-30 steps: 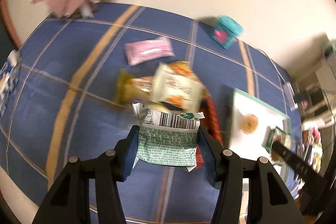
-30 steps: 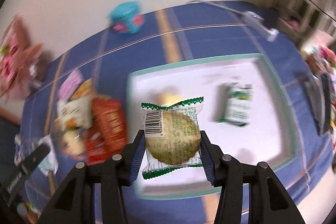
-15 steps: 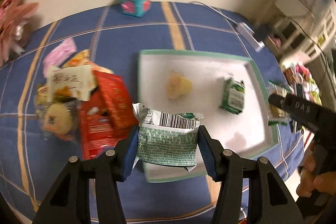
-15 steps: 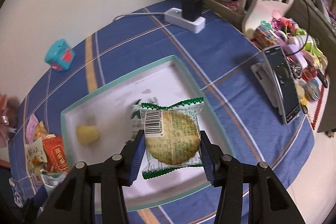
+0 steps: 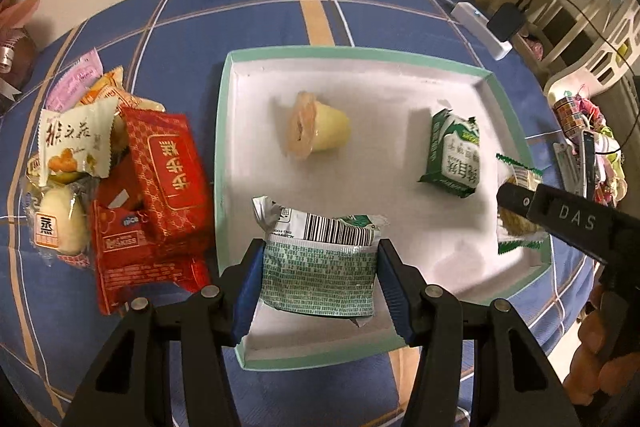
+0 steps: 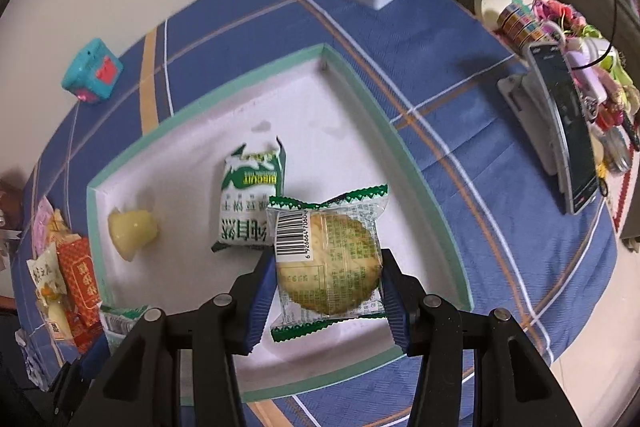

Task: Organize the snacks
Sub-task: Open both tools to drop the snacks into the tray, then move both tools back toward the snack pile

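A pile of snacks point(image 5: 120, 183) is being left on the worktop's blue cloth point(image 5: 248, 27), beside the tray point(image 5: 224, 131). A green-printed packet point(image 5: 320, 267) is being gripped by the left gripper point(image 5: 320, 287) over the tray's near edge. A jelly cup point(image 5: 320, 133) and a green biscuit pack point(image 5: 454, 155) are being kept inside the tray. A wrapped round biscuit point(image 6: 328, 263) is being clamped by the right gripper point(image 6: 326, 291) above the tray's right part.

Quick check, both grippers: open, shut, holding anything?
Left gripper: shut on the green-and-white snack packet, above the tray.
Right gripper: shut on the round biscuit packet, also above the tray.
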Motion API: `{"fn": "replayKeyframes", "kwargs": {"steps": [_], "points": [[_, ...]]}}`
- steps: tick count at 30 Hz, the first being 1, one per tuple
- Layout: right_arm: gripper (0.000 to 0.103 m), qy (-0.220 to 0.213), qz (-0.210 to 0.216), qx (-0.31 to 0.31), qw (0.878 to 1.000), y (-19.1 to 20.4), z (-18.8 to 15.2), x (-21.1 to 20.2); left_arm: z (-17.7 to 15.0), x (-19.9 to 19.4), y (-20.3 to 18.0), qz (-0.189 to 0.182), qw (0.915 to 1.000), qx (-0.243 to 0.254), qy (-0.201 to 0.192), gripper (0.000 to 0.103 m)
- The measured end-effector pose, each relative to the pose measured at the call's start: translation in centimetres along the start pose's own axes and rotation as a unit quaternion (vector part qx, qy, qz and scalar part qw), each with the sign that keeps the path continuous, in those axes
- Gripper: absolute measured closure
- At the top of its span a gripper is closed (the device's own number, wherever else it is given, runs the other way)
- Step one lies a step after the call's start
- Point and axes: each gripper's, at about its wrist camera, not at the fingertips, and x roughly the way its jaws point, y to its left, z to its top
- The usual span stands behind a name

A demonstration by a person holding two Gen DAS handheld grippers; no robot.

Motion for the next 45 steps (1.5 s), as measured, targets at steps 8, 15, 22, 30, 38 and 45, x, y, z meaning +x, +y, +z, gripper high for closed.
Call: {"fn": "replayKeyframes", "kwargs": {"steps": [8, 15, 22, 30, 38, 45], "points": [[0.051, 0.021, -0.004, -0.005, 1.000, 0.2, -0.6, 1.6, -0.2, 1.8, -0.6, 0.006, 0.9999, 0.006, 0.014, 0.046], [0.050, 0.033, 0.004, 0.002, 0.999, -0.2, -0.8, 1.9, -0.1, 2.2, -1.0, 0.009, 0.9997, 0.010, 0.019, 0.039], [0.039, 0.020, 0.017, 0.003, 1.000, -0.1, -0.3, 0.9, 0.3, 0.8, -1.1, 0.006, 0.9999, 0.012, 0.004, 0.029], [0.021, 0.000, 0.032, -0.018, 0.999, 1.0, -0.3, -1.0, 1.2, -2.3, 1.8, 0.024, 0.9987, -0.031, -0.033, 0.022], [0.003, -0.013, 0.042, -0.052, 0.998, 3.0, -0.8, -1.7, 1.3, -3.7, 8.4, 0.071, 0.9898, -0.112, -0.052, 0.010], [0.000, -0.025, 0.057, -0.066, 0.996, 4.5, -1.2, -2.1, 0.0, -5.3, 13.9, 0.107, 0.9763, -0.176, -0.067, 0.009]]}}
